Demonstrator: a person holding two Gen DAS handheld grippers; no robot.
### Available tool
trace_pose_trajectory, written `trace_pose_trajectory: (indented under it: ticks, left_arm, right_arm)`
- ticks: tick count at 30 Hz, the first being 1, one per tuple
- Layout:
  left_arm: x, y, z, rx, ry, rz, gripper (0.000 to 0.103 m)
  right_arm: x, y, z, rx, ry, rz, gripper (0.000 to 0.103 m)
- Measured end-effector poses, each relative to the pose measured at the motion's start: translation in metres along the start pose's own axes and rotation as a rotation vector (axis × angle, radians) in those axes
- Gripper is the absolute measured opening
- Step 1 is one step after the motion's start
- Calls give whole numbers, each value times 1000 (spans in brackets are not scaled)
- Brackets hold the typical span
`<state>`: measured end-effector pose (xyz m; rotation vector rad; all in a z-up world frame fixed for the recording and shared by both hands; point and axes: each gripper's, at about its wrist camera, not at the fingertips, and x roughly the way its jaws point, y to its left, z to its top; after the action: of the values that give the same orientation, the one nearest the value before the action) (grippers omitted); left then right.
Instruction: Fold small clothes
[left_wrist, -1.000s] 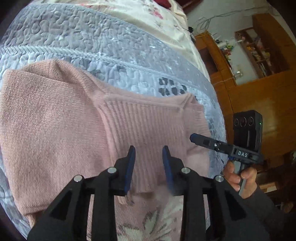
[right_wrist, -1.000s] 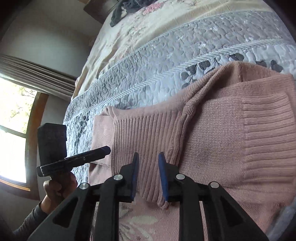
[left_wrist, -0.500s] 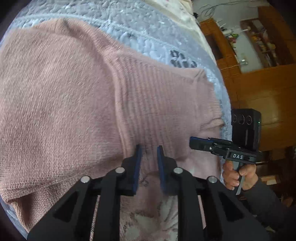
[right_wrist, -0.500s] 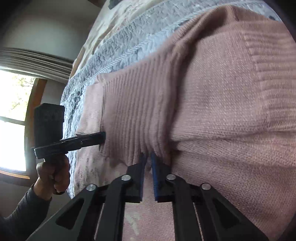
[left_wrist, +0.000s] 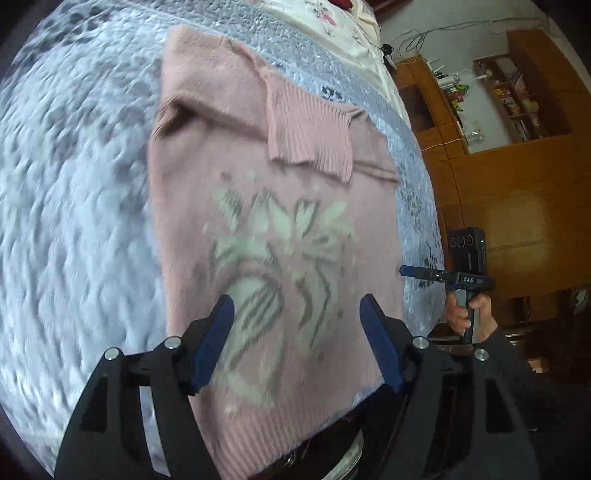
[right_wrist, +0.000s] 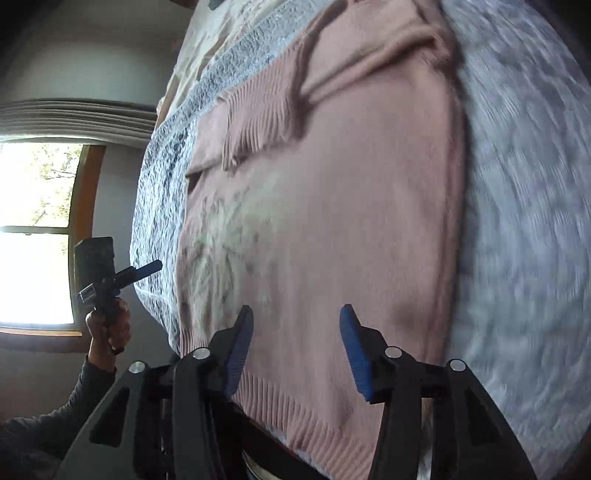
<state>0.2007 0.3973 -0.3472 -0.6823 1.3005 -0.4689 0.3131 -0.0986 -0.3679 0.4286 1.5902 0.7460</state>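
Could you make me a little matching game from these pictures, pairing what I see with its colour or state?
Things:
1. knitted wool sweater
2. quilted bedspread
3. left hand-held gripper
4. ribbed sleeve cuff

Descriptions:
A. open, holding nothing
B. pale pink with a whitish knitted pattern
C. folded in across the chest
D. grey-blue, lying under the garment

Pairs: 1-B, 2-D, 3-A, 4-C

The right hand-held gripper is open too.
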Motion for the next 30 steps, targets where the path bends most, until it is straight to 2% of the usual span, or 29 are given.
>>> trace_pose_trajectory:
  ticks: [2, 4, 7, 11, 14, 20, 22, 24, 26, 27, 28, 29, 30]
  left_arm:
    - [-6, 19, -40, -56, 29, 11, 70]
    - [-8, 41, -74, -100, 69, 53, 70]
    - [-9, 67, -105, -160, 89, 73, 69]
    - [-12, 85, -118, -247, 53, -8, 69]
    - [-6, 91, -124, -282, 72, -26, 69]
    - [14, 80, -127, -285, 148, -45, 69]
    - [25, 73, -128, -266, 184, -17, 68]
    - [31, 72, -129, -267, 187, 1, 67]
    - [32, 77, -128, -303, 160, 0, 55]
    - [35, 78, -125, -321, 153, -4, 39]
    - [37, 80, -126, -334, 155, -2, 17]
    - [38, 82, -127, -341, 160, -2, 10]
    - [39, 83, -129, -342, 157, 1, 10]
  right_arm:
    - [-10, -16, -40, 35, 28, -17, 50]
    - [-17, -31, -71, 75, 32, -37, 50]
    - [-26, -50, -104, 131, 19, -48, 50]
    - [-27, -68, -126, 200, 8, -37, 50]
    - [-19, -72, -135, 238, 7, -43, 50]
    - [-11, -76, -151, 275, 27, -27, 50]
    - [-7, -72, -152, 278, 33, -27, 50]
    - [-3, -69, -154, 285, 37, -17, 50]
    - [2, -68, -155, 300, 33, -8, 50]
    - [5, -68, -157, 309, 32, -5, 50]
    - [7, -69, -157, 315, 28, -6, 50]
    - [8, -68, -158, 319, 22, -10, 48]
    - [8, -69, -159, 323, 18, -8, 48]
